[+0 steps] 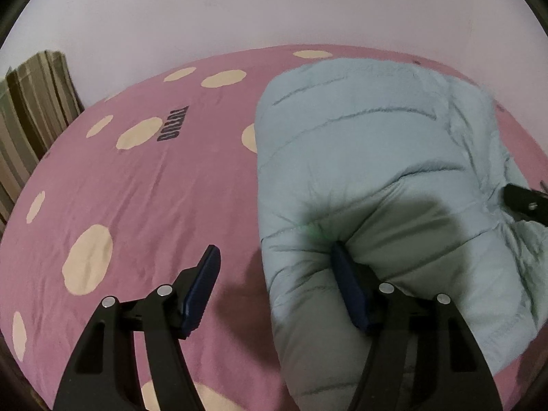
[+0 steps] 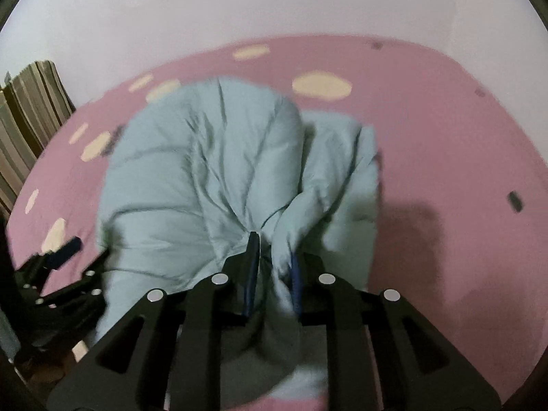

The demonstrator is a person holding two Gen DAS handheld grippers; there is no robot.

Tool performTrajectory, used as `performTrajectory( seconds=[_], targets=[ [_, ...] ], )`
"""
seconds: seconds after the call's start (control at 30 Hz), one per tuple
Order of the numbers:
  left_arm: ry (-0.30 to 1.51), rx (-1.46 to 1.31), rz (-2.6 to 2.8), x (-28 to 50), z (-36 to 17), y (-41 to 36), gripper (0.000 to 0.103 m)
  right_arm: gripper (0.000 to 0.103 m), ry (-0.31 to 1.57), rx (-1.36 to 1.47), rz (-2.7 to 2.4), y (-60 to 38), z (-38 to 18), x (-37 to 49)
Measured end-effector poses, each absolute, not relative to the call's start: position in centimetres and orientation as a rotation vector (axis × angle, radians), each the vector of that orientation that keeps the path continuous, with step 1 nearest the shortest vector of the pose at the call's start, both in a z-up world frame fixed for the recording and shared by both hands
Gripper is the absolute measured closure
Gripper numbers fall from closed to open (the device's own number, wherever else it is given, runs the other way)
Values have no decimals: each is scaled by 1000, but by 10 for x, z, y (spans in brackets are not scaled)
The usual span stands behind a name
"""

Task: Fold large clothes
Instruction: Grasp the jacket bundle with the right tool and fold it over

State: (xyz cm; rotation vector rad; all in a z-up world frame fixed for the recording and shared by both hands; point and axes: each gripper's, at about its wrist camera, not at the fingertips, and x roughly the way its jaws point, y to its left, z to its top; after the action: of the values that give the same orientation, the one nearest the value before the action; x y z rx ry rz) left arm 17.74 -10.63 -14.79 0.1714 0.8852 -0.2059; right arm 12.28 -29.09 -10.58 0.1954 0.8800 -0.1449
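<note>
Pale-blue puffer jacket lies bunched on the pink spotted bedsheet, toward its right side. Left gripper jaws wide, one finger pressed into the jacket's near edge (nothing clamped). Right gripper jaws narrow, pinching a jacket fold.

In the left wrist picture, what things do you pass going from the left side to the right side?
Striped curtain → pink spotted bedsheet → left hand-held gripper, jaws open → pale blue puffy jacket → tip of the right hand-held gripper at the right edge.
</note>
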Motion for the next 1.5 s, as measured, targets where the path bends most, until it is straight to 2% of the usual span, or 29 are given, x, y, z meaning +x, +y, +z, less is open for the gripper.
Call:
performTrajectory(
  seconds=[0.23, 0.53, 0.83, 1.2, 1.5],
  targets=[
    [818, 93, -211, 163, -118, -93, 38, 86, 822, 133, -39, -257, -75, 98],
    [894, 149, -227, 173, -152, -109, 36, 88, 1005, 130, -70, -268, -134, 109],
    [940, 130, -255, 184, -180, -114, 35, 88, 1023, 154, -78, -272, -171, 114],
    [912, 149, -245, 179, -175, -117, 36, 88, 980, 169, -105, -269, -168, 104],
    [884, 140, -248, 169, -144, -107, 36, 83, 918, 147, -116, -261, -133, 87]
  ],
)
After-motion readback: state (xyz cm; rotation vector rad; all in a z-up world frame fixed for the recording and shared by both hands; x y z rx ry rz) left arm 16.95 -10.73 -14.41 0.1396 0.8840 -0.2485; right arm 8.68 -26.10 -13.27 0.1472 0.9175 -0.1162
